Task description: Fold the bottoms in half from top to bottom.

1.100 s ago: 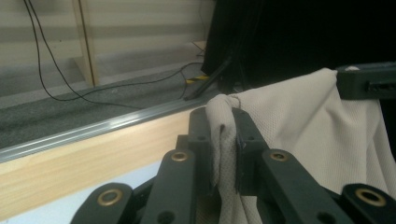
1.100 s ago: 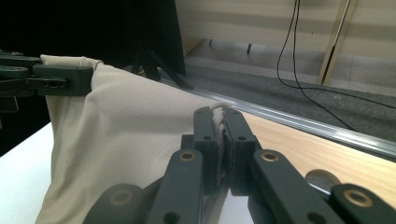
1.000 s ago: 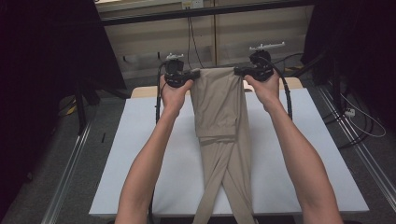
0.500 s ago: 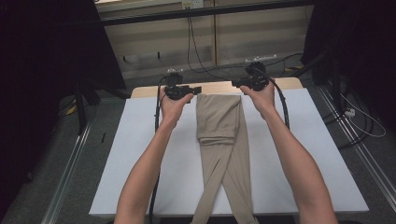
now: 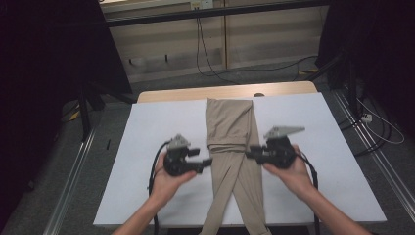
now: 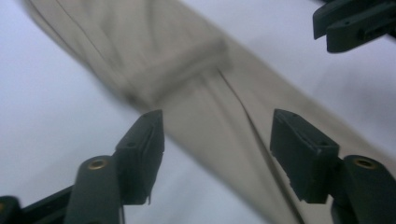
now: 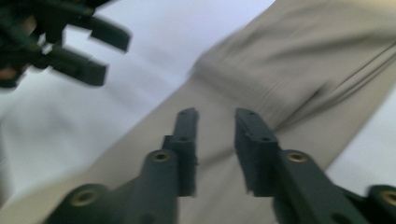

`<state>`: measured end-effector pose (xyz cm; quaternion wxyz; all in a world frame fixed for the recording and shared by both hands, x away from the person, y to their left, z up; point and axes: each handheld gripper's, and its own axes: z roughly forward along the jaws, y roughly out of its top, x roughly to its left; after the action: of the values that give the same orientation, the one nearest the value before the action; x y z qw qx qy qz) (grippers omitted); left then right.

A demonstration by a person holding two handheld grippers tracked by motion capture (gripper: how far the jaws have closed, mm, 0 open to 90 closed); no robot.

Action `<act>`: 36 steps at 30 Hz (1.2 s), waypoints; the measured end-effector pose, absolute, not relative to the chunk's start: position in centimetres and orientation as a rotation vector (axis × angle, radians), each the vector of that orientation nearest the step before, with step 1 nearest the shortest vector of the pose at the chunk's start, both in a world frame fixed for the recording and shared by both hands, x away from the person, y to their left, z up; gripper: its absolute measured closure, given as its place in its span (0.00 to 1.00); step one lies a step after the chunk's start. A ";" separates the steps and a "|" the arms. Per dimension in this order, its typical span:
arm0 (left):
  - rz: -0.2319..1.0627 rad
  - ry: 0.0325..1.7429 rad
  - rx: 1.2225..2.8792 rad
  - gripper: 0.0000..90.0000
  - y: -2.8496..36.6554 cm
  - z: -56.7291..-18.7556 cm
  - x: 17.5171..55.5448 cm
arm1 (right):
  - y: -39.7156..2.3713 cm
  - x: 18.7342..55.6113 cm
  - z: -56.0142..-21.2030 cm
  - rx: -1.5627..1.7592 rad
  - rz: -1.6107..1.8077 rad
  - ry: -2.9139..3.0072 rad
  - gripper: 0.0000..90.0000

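Note:
Tan trousers (image 5: 229, 125) lie flat down the middle of the white table top (image 5: 156, 127), with a cross band at mid length and two legs that cross and hang off the near edge. My left gripper (image 5: 205, 160) hovers just left of that band, open after its jaws have just been opening; the cloth (image 6: 196, 93) lies under its jaws (image 6: 217, 140), not between them. My right gripper (image 5: 249, 154) hovers just right of the band. Its jaws (image 7: 215, 135) have just been closing to a narrow gap above the cloth (image 7: 303, 60), with nothing between them.
A wooden strip (image 5: 274, 90) borders the table's far edge. Beyond it are a wall panel and floor cables (image 5: 210, 63). Metal rails (image 5: 73, 186) run along both sides of the table, with dark stands at left and right.
Both hands have let go of the trousers' far end and drawn back toward the near side, sinking to the band. The trousers now lie flat on the table.

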<state>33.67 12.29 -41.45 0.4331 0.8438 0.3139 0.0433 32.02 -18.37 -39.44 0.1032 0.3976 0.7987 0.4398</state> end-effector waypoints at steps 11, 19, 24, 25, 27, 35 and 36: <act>0.012 0.614 2.314 0.51 10.3 -44.1 26.3 | -17.2 22.1 -43.8 1.161 1.055 2.530 0.76; -0.036 0.557 2.337 0.94 9.8 -44.0 25.9 | -16.4 22.1 -44.1 1.055 1.019 2.571 0.78; -0.074 0.583 2.249 0.96 10.3 -43.0 26.4 | -16.0 21.8 -44.1 1.046 1.016 2.568 0.76; -0.082 0.592 2.229 0.96 10.6 -42.7 26.5 | -16.0 21.8 -44.1 1.042 1.019 2.572 0.76; -0.081 0.608 2.179 0.96 11.0 -42.0 26.7 | -16.1 21.6 -44.0 1.065 1.028 2.545 0.76; -0.098 0.615 2.125 0.96 11.5 -41.2 26.9 | -15.7 21.3 -44.1 1.030 1.042 2.599 1.00; -0.096 0.614 2.124 0.96 11.5 -41.1 27.0 | -15.4 21.3 -44.1 1.015 1.050 2.617 1.00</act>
<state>26.95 11.52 -41.11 0.4476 0.8582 0.2482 -0.0388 21.27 -15.44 -44.07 0.0725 0.3380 0.8709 0.3493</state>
